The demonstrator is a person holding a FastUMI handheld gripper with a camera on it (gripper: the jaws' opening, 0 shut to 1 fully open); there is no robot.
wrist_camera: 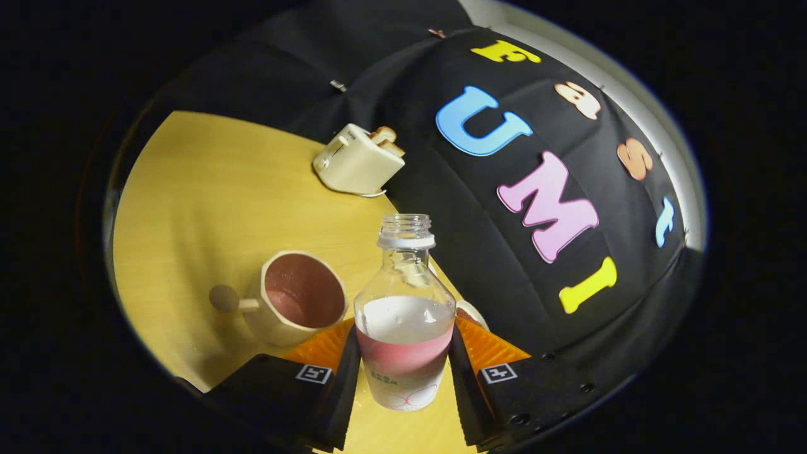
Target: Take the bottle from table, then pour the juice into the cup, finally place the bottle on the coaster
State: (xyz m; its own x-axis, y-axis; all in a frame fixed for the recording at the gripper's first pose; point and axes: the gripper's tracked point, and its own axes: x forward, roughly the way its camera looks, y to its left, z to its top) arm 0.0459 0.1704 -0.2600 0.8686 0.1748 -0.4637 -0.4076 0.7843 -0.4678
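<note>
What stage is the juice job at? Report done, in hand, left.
Done: the bottle is taken, uncapped, clamped between both fingers of the tongs. The cup beside it already holds some pink juice.
In hand: the bottle, tilted with the view and partly full; nothing is flowing.
Left: set the bottle on the coaster, a pale edge peeking from behind it.

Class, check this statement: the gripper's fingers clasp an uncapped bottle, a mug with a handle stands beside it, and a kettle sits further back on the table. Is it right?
One thing is wrong. The gripper view shows a toaster further back, not a kettle. The rest holds: the gripper clasps the uncapped bottle, and the mug stands beside it on the table.
</note>
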